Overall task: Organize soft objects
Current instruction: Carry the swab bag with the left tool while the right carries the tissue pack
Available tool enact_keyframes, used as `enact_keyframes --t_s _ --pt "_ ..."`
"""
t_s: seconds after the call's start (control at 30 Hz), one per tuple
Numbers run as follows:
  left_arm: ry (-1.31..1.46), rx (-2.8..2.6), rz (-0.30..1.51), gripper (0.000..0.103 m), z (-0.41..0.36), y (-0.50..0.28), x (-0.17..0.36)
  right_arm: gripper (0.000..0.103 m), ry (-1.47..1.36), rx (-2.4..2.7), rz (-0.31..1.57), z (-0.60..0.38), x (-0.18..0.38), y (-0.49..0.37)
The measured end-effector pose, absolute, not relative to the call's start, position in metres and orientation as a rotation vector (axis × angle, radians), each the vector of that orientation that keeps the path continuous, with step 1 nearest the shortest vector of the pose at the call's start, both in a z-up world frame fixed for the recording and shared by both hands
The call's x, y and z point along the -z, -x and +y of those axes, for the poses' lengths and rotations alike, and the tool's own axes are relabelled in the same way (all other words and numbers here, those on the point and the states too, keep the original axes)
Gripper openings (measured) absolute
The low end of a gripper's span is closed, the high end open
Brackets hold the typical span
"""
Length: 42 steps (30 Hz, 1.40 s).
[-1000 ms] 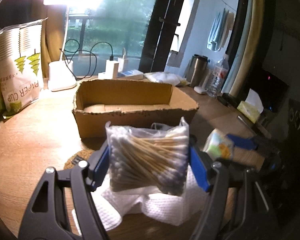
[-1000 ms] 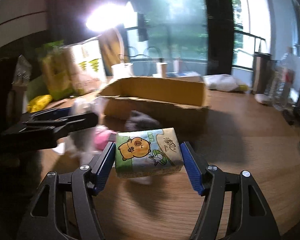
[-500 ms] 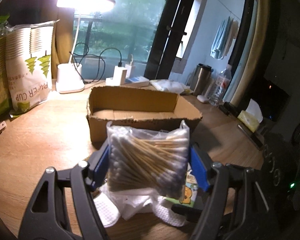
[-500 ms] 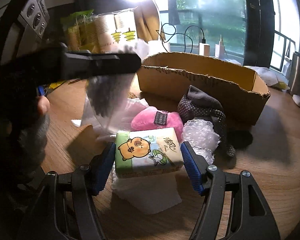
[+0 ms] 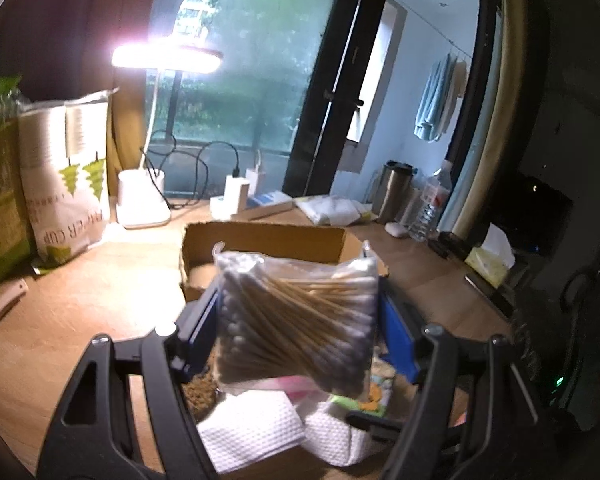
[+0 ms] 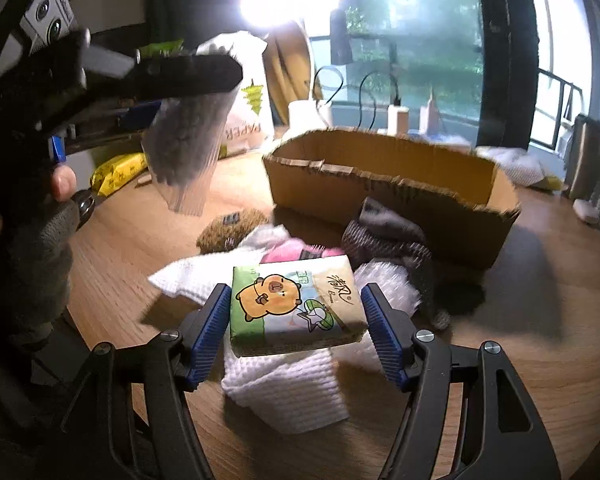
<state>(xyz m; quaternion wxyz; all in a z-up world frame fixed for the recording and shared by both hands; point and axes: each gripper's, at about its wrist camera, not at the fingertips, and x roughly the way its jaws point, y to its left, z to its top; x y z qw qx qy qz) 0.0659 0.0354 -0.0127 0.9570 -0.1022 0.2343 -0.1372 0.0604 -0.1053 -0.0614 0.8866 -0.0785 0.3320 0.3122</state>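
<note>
The left gripper (image 5: 300,320) grips a swab bag (image 5: 296,316) above the pile, before the box (image 5: 260,240). The right gripper (image 6: 298,332) clamps a tissue pack (image 6: 296,308) over the white cloth (image 6: 288,392) on the surface (image 6: 500,360).

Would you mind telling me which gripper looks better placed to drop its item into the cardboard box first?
Probably the left gripper: its cotton swab bag hangs raised, level with the cardboard box rim. The right gripper holds the tissue pack lower over the pile.
</note>
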Motion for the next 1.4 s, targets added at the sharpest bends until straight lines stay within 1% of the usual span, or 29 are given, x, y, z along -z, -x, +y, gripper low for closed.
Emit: enact_keyframes --t_s 0.53,1.0,1.4 --pt "0.111 0.161 0.489 0.072 0.026 -0.076 0.018 0.07 0.146 -0.48 0.56 -0.136 0.016 -0.089" --pt "0.03 0.174 0.473 0.072 0.006 -0.113 0.011 0.07 0.122 -0.403 0.504 -0.15 0.003 -0.119" --pt "0.077 0.175 0.452 0.072 -0.005 -0.153 0.005 0.07 0.119 -0.378 0.47 -0.154 -0.007 -0.142"
